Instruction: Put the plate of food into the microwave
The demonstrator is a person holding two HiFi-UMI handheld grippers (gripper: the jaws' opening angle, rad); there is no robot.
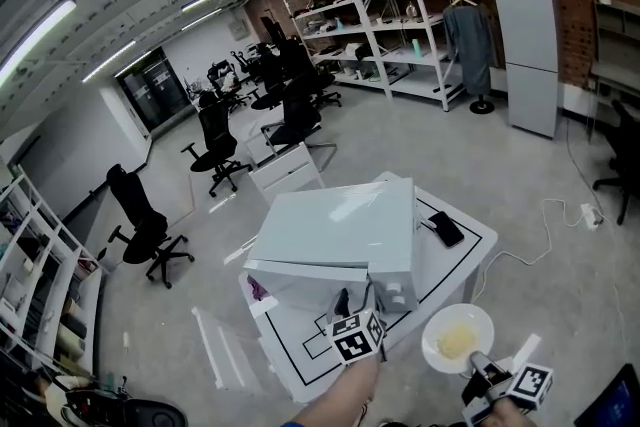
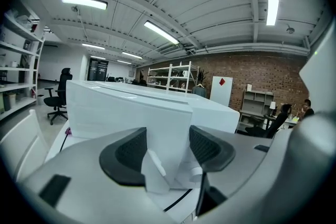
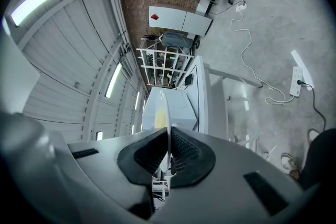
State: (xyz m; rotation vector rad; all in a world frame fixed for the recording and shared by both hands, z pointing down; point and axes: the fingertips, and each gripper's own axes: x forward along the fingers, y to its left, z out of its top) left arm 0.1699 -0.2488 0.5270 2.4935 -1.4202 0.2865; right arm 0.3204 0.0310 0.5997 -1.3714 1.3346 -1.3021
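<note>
White microwave [image 1: 335, 225] is standing in the middle of a white table [image 1: 470, 250] that is carrying black lines along its edges. Its front is facing the near edge, where the person is standing. The door seems to be standing slightly out from the body, but I cannot tell this for sure.

The left claw [image 2: 168, 148] is hovering just before the microwave front, near the middle of the near edge. Its two jaws are standing wide apart. In the left gripper view a vertical white edge of the microwave front is showing between them, but the dark pads [image 2: 126, 153] are not pressing on it, so this claw is holding nothing.

The right claw [image 3: 169, 152] is pinching the rim of a white plate [image 1: 481, 319]. In the right gripper view the plate is showing edge-on as a thin white line between the closed pads. A small yellow heap of food [image 1: 456, 342] is lying in the middle of the plate. The plate is hanging in the air just off the near edge of the table, toward its right corner, right of the left claw and outside the microwave.

A black phone [image 1: 445, 228] is lying on the table near the right corner, beside the microwave. Something small and purple [image 1: 256, 290] is lying at the left corner.
</note>
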